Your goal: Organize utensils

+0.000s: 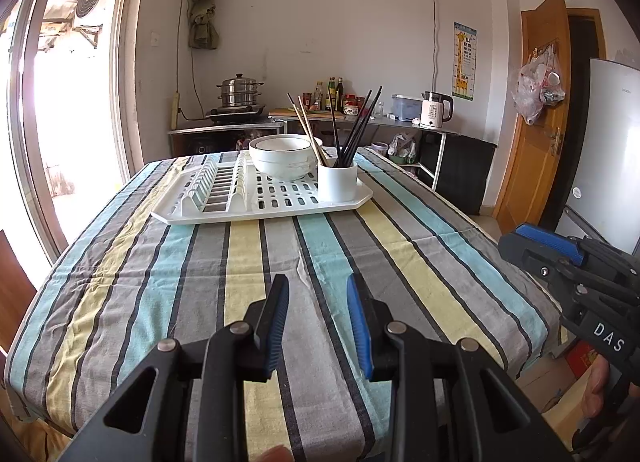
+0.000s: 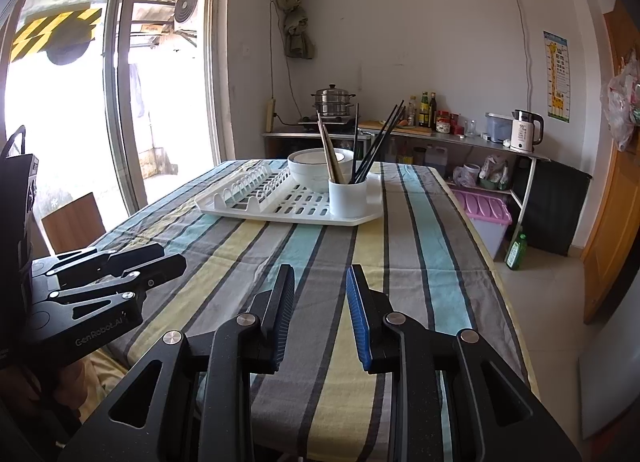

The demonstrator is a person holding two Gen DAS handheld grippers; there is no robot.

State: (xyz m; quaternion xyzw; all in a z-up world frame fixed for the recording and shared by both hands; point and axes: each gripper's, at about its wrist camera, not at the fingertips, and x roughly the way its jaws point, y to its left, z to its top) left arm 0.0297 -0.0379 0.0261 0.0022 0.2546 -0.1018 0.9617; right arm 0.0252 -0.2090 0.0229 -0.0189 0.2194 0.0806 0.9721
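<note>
Your left gripper (image 1: pixel 318 282) hangs over the near part of the striped tablecloth (image 1: pixel 208 262), its blue-padded fingers (image 1: pixel 357 314) standing apart with nothing between them. Ahead of it, toward the far end of the table, sits the white drying rack (image 1: pixel 200 214). On the left part of the rack the upright plate ribs (image 1: pixel 216 182) stand bare. Further right, at the rack's far side, rests a white bowl (image 1: pixel 280 158) with a dark rim line. Just right of the bowl, at the rack's near right corner, stands the white utensil cup (image 1: pixel 337 182). Pale wooden chopsticks (image 1: pixel 310 130) lean out of it to the left, crossing in front of the bowl, and black chopsticks (image 1: pixel 356 130) fan up and to the right.

Your right gripper (image 2: pixel 320 282) hovers over the near right side of the cloth, level with the left one and well apart from it. Its fingers (image 2: pixel 358 314) are also parted and empty. From this side the left gripper shows at the left edge, with your hand below it.

Behind the table, a counter (image 1: pixel 408 124) carries a steel steamer pot (image 1: pixel 239 92) on the left, bottles (image 1: pixel 334 92) in the middle and a white kettle (image 1: pixel 436 110) on the right. A wooden door (image 1: pixel 540 122) stands at the far right.
</note>
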